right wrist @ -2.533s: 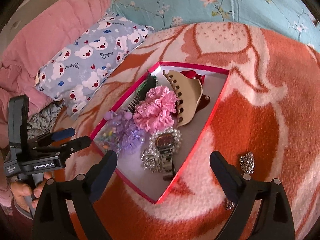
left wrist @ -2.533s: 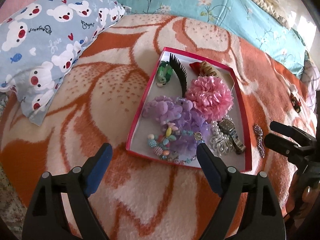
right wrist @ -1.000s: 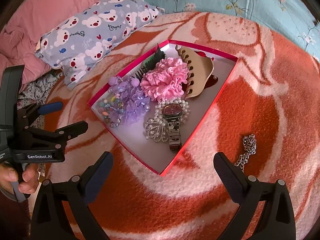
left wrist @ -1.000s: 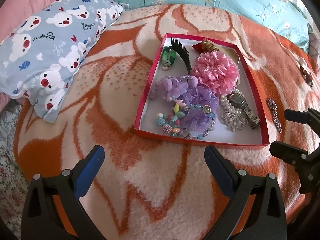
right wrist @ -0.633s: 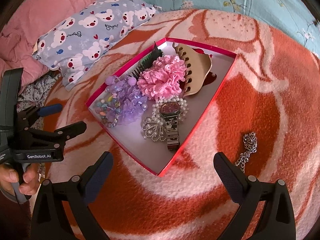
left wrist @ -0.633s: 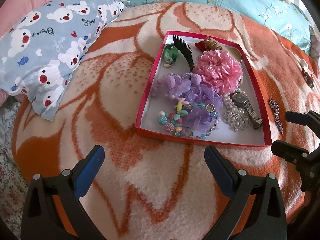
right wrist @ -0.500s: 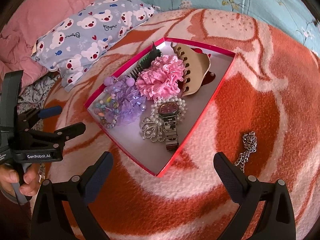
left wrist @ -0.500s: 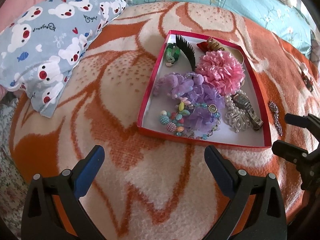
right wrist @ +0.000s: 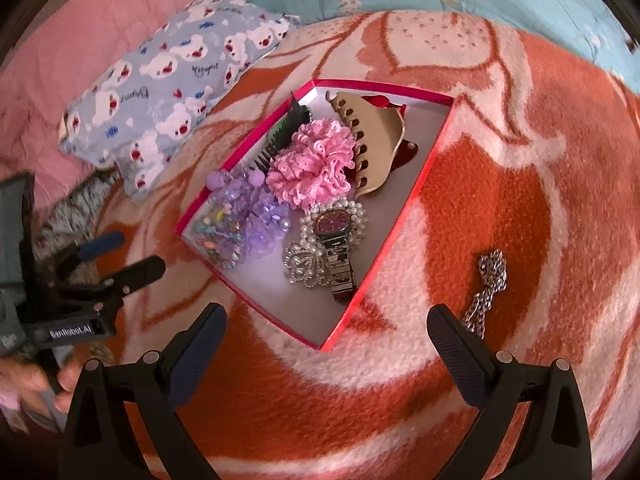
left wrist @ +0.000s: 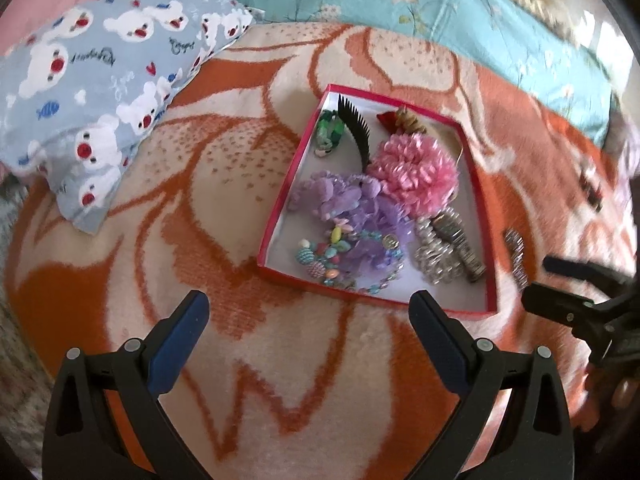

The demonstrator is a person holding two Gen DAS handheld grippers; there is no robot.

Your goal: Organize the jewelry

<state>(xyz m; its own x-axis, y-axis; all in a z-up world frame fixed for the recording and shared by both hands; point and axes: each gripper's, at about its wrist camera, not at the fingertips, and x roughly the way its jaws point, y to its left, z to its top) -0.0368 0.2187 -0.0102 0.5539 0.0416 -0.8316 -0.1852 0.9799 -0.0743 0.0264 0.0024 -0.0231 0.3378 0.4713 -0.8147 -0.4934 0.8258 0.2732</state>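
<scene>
Bed w/ orange blanket [right wrist: 520, 152]: red box [right wrist: 400, 216], silver chain [right wrist: 490, 280], bear pillow [left wrist: 100, 80].

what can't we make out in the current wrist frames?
- Red item at the far end of the red box: mostly hidden behind the beige claw clip, right wrist view.
- Dark object on the blanket: motion-blurred near the edge, left wrist view.
- Silver chain: its lower end hidden behind the right hand-held gripper finger.

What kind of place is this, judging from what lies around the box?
Most likely a bed in a bedroom. The red box rests on a fleecy orange blanket, beside a bear-print pillow and a floral turquoise quilt.
</scene>
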